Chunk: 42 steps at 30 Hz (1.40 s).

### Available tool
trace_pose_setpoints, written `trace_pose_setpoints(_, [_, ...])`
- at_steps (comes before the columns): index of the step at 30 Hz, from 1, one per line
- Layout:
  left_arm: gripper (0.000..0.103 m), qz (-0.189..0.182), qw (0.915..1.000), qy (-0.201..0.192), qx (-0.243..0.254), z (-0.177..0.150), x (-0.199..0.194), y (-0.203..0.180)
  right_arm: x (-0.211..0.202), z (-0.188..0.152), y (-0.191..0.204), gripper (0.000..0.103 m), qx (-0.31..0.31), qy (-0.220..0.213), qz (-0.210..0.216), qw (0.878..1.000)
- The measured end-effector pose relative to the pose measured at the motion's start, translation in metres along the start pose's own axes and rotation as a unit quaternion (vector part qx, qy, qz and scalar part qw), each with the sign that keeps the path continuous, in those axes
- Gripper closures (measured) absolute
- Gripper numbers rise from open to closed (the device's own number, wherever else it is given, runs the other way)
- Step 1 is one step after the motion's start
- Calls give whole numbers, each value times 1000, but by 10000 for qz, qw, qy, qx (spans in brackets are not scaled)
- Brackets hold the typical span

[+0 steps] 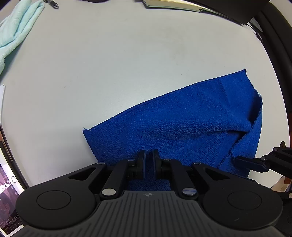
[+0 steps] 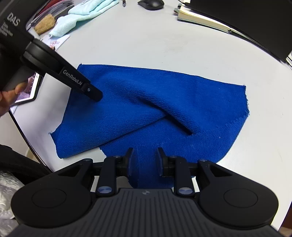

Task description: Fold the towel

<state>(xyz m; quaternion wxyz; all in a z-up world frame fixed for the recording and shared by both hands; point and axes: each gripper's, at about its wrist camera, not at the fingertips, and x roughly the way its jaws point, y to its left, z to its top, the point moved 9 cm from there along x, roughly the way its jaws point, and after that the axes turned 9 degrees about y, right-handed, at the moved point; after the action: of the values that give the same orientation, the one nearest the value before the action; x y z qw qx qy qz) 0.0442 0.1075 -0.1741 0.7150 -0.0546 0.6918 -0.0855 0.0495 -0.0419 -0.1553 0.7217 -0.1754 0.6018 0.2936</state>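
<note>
A blue towel (image 1: 182,127) (image 2: 164,102) lies on the white table, partly folded, with one layer crossing diagonally over another. My left gripper (image 1: 148,158) is shut, with a sliver of blue cloth between its pads near the towel's left corner. In the right wrist view the left gripper (image 2: 94,94) points down onto the towel's left part. My right gripper (image 2: 145,158) is open at the towel's near edge, with cloth lying between its fingers and the pads not pressing on it. One of its fingers (image 1: 250,164) shows at the towel's right edge in the left wrist view.
A pale teal towel (image 2: 85,11) (image 1: 16,31) lies at the far left, next to a brush (image 2: 44,23). A mouse (image 2: 150,4) and an open notebook (image 2: 202,20) sit at the back. A tablet (image 2: 27,91) lies left of the towel, by a hand (image 2: 7,98).
</note>
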Motion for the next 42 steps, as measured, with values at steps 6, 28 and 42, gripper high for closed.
trace_pose_setpoints(6, [94,-54,10000,-33,-9,-3,0,3,8,-1,3,77,-188,81,-241,9995])
trace_pose_setpoints(28, [94,-197,9998,-39,-12,-8,1,7,-11,-20,-30,99,633,-190,-519,9965])
trace_pose_setpoints(42, [94,-182,9998,-23,-117,-3,-5,11,-22,-61,-98,99,1388,-136,-1037,9848])
